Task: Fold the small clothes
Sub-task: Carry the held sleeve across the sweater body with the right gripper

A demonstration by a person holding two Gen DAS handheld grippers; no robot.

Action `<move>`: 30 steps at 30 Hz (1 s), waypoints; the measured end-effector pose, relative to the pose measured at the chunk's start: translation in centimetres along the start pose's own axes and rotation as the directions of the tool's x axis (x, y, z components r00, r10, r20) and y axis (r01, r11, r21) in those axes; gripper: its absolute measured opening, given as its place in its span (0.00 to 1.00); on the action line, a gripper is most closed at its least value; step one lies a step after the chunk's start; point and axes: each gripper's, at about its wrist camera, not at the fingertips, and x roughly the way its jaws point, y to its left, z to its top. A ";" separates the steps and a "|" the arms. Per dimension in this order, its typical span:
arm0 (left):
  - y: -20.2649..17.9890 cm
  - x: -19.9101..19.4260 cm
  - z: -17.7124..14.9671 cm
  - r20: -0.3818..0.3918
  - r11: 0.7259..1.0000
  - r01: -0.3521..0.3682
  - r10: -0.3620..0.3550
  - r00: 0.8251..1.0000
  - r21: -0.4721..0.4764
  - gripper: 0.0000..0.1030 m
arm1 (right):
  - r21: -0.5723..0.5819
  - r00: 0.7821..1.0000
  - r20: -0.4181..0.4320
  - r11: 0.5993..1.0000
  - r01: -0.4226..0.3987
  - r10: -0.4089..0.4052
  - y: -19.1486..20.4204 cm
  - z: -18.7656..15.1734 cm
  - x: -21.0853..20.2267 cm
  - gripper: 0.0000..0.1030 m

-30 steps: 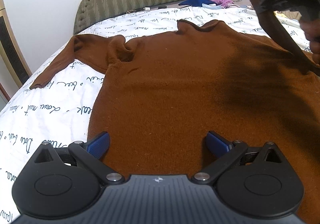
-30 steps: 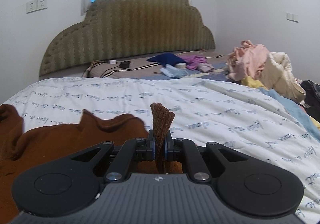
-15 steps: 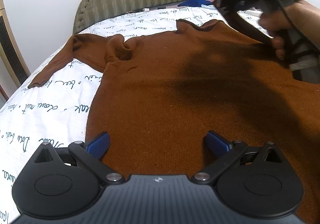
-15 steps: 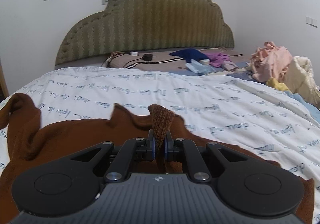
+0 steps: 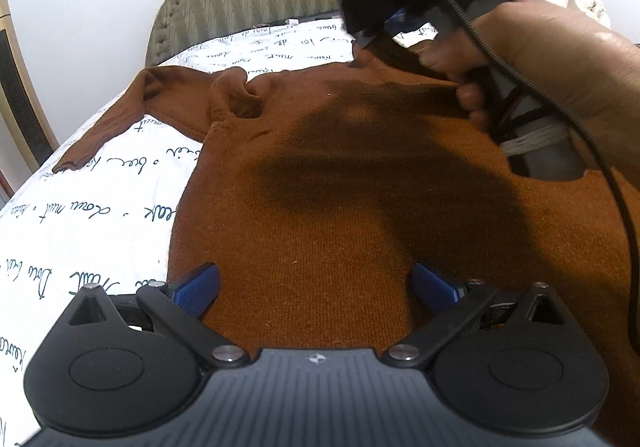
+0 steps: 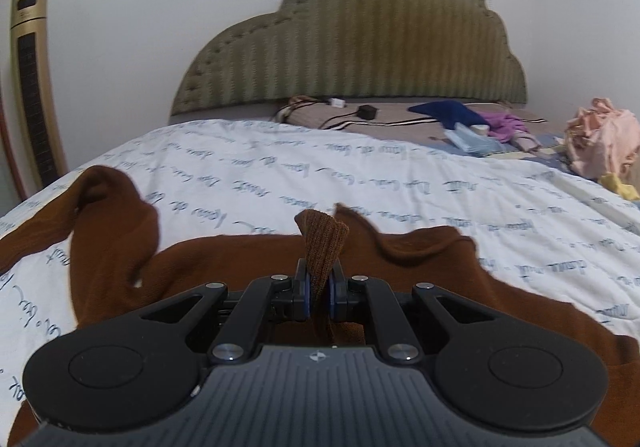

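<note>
A brown knit sweater (image 5: pixel 340 183) lies flat on the white quilt (image 5: pixel 80 215), its left sleeve (image 5: pixel 120 115) stretched out to the left. My left gripper (image 5: pixel 314 283) is open and empty, low over the sweater's lower body. My right gripper (image 6: pixel 319 293) is shut on the cuff of the sweater's right sleeve (image 6: pixel 322 243) and holds it above the sweater's body (image 6: pixel 224 267). The right gripper also shows in the left wrist view (image 5: pixel 368 35), over the sweater's upper right part.
The quilt (image 6: pixel 360 175) with blue script covers the bed. A green padded headboard (image 6: pixel 348 59) stands behind. Loose clothes (image 6: pixel 600 139) pile at the right, small items and a cable (image 6: pixel 368 113) near the headboard. A gold tower fan (image 6: pixel 34 87) stands at the left.
My right gripper has carried the sleeve cuff leftward, from the sweater's right side to over its body. The left gripper has stayed in place.
</note>
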 end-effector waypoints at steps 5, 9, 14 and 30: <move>0.1 0.0 0.0 0.000 1.000 0.004 -0.004 1.000 -0.006 1.00 | 0.007 0.996 -0.019 0.997 -0.081 0.082 1.2 -0.4 0.5 0.14; 0.2 0.0 0.0 -0.002 1.000 0.009 -0.009 1.000 -0.012 1.00 | -0.027 0.992 -0.031 0.992 -0.127 0.126 2.4 -0.6 0.5 0.14; 0.2 0.1 0.0 -0.001 1.000 0.009 -0.009 1.000 -0.012 1.00 | -0.071 0.982 -0.062 0.981 -0.181 0.177 3.7 -0.8 0.4 0.14; 0.1 0.3 0.1 -0.001 1.000 0.011 -0.011 1.000 -0.014 1.00 | 0.234 0.904 -0.038 0.884 -0.405 0.425 -0.5 -0.9 -1.4 0.37</move>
